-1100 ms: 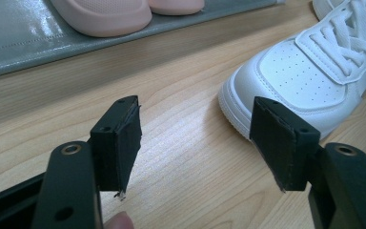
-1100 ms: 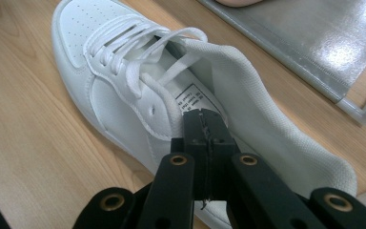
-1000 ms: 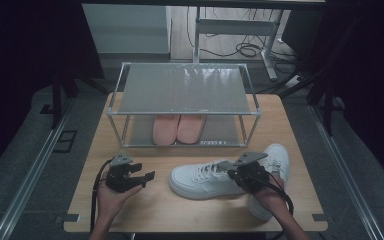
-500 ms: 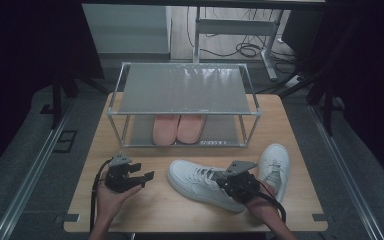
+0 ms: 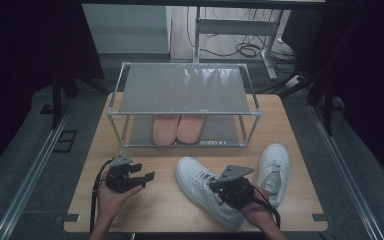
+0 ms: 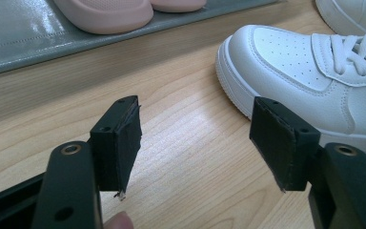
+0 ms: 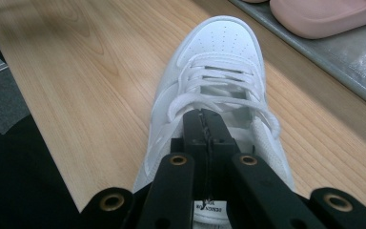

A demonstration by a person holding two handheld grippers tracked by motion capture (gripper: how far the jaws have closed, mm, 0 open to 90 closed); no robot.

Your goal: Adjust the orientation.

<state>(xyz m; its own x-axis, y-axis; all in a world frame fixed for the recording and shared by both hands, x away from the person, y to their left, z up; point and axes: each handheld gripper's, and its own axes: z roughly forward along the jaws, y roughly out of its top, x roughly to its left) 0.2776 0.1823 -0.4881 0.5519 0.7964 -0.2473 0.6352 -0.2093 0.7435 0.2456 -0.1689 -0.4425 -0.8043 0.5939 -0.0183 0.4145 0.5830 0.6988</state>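
Sneaker (image 5: 205, 187) swung toe-leftward | right tongs (image 7: 205, 125) clamp its tongue | left tongs (image 6: 200, 148) wide

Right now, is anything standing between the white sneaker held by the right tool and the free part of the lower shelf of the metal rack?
Nothing visible blocks it. The white lace-up sneaker, gripped at its tongue by the right tool, has bare wooden table ahead. The pink slippers fill the middle of the lower shelf; space beside them is free.
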